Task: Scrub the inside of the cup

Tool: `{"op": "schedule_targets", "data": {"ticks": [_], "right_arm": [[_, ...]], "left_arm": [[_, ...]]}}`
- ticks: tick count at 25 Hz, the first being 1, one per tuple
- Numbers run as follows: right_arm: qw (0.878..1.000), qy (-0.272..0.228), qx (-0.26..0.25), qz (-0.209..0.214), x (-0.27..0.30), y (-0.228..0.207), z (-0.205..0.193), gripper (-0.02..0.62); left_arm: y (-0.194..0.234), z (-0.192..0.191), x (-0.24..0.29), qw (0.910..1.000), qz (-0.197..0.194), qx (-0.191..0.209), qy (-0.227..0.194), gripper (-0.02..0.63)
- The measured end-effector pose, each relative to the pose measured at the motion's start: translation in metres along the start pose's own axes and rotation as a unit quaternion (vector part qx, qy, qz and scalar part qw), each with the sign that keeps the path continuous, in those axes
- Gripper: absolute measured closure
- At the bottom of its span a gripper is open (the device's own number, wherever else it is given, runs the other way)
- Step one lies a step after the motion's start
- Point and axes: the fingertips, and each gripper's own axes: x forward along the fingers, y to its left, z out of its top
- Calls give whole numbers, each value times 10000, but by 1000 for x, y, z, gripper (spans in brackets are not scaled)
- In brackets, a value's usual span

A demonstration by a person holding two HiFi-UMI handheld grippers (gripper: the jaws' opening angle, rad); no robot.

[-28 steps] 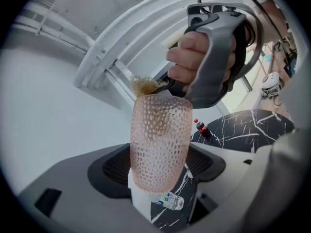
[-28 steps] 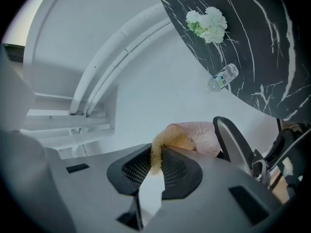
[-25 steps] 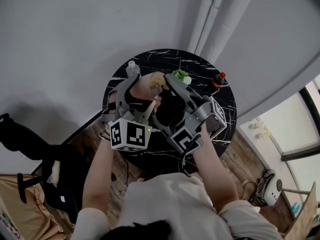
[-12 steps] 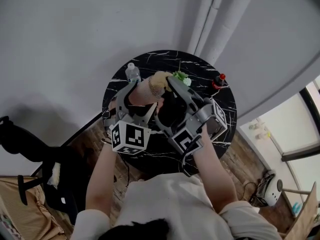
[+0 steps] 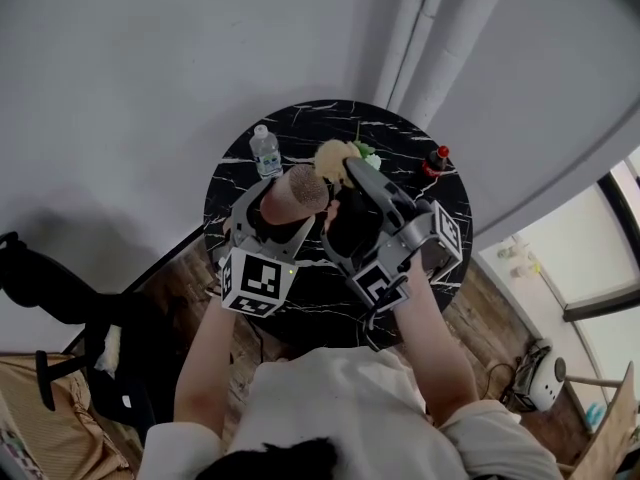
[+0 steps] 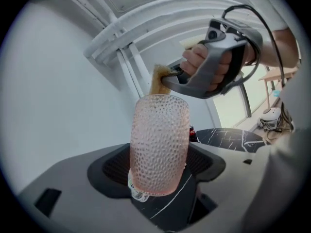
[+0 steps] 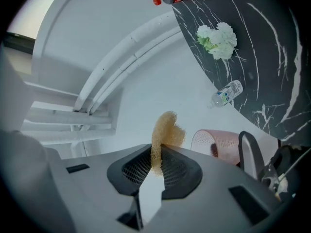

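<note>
I had the left gripper (image 6: 158, 174) spread wide, its jaws pressed against the two sides of the pink dimpled cup (image 6: 159, 140). They grasped the cup near its base. The cup was off the surface, hanging above the round black marble table (image 5: 300, 128), its body reaching away from the jaws that held it.

The right gripper (image 7: 155, 164) was clenched almost shut on a tan sponge (image 7: 166, 127). The jaws pinched the sponge's lower part, and its ragged upper end stuck out past the jaw tips. In the left gripper view the sponge sat just past the cup's far end, outside the cup. I could not tell whether it touched the rim. The hand (image 6: 199, 62) around the right gripper's handle was beyond the cup and to its right in that view.

Under the cup, a small water bottle (image 5: 265, 152) lay on the table just beside it in the head view. A green and white bunch of flowers (image 7: 217, 40) lay a little farther from the cup. A cola bottle (image 5: 436, 159) with a red cap lay well apart from the cup, near the table's edge.
</note>
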Motion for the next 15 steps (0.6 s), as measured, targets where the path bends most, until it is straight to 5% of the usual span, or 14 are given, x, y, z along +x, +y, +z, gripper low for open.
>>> {"op": "schedule_targets", "data": {"ticks": [10, 15], "right_arm": [[9942, 1, -995, -410, -39, 4, 21, 540], [9818, 20, -1809, -581, -48, 10, 29, 540]], "left_arm": [[-14, -7, -14, 9902, -205, -1366, -217, 259], [-20, -9, -9, 9859, -288, -1625, -268, 258]]}}
